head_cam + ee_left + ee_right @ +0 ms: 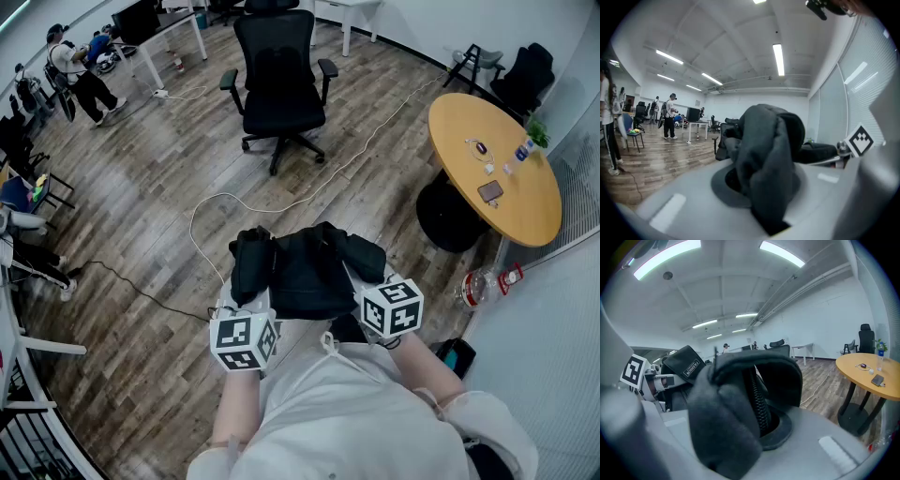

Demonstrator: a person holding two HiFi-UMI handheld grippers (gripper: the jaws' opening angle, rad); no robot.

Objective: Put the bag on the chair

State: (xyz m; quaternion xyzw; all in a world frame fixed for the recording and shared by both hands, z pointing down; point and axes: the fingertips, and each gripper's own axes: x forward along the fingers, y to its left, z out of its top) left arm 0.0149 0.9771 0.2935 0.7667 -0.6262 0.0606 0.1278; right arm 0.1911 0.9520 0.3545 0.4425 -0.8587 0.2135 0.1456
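Observation:
A black bag point(309, 267) hangs in front of me, held up between both grippers above the wooden floor. My left gripper point(242, 323) is shut on the bag's left side, and dark fabric point(766, 173) bunches between its jaws. On the bag's right side my right gripper point(380, 295) is shut, with a zipper edge point(757, 401) clamped in its jaws. The fingertips of both are hidden by the bag in the head view. A black office chair point(278, 80) on casters stands well ahead of the bag, its seat bare.
A round wooden table point(492, 164) with small items stands at the right. A white cable point(281, 202) loops across the floor between me and the chair. A plastic bottle point(478, 286) lies by the right wall. People point(80, 80) and desks are at the far left.

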